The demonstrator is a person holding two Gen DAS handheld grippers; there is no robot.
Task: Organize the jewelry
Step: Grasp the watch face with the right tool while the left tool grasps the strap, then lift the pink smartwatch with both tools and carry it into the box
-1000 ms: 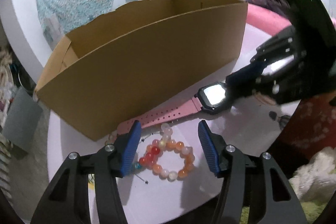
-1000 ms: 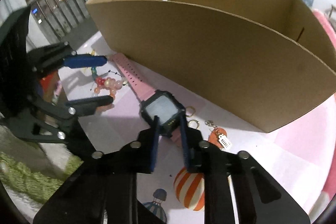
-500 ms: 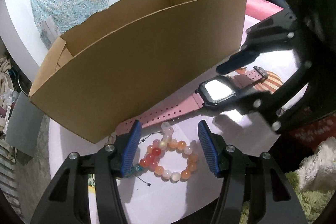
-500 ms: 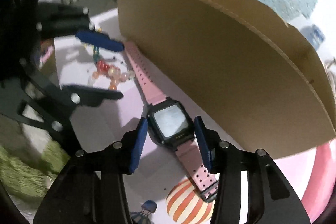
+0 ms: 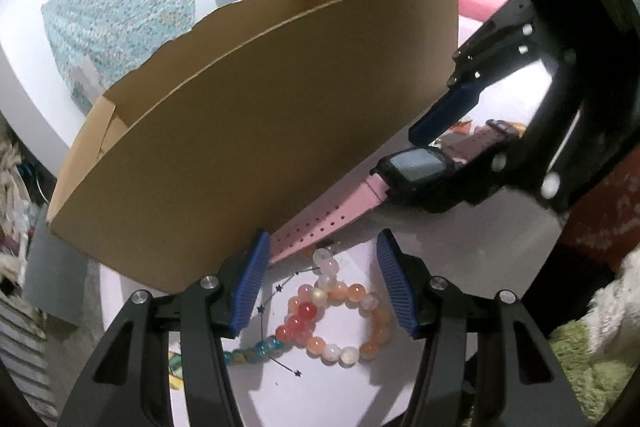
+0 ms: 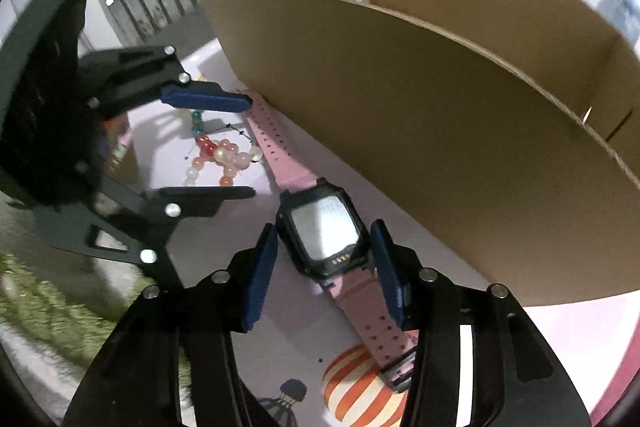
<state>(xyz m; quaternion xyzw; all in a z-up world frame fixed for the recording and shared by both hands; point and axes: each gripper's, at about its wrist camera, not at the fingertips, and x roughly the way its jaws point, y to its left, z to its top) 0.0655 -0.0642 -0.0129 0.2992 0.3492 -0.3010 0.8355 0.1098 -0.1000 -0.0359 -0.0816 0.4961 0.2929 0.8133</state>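
Observation:
A pink-strapped digital watch (image 6: 326,233) lies flat on the white table beside an open cardboard box (image 6: 440,107). My right gripper (image 6: 324,267) is open, its blue fingers on either side of the watch's black face. It also shows in the left wrist view (image 5: 440,151), with the watch (image 5: 416,167) under it. An orange and red bead bracelet (image 5: 332,319) lies between the open fingers of my left gripper (image 5: 320,283). The bracelet (image 6: 224,159) and left gripper (image 6: 240,147) also show in the right wrist view.
The box (image 5: 260,147) stands close behind both grippers. A blue bead strand (image 5: 248,351) lies by the left finger. The tablecloth has a striped balloon print (image 6: 360,383). Green carpet (image 5: 580,367) lies beyond the table edge.
My right gripper has opened from being shut on the watch; it now straddles the watch face. My left gripper has stayed open and moved slightly closer to the bracelet and box.

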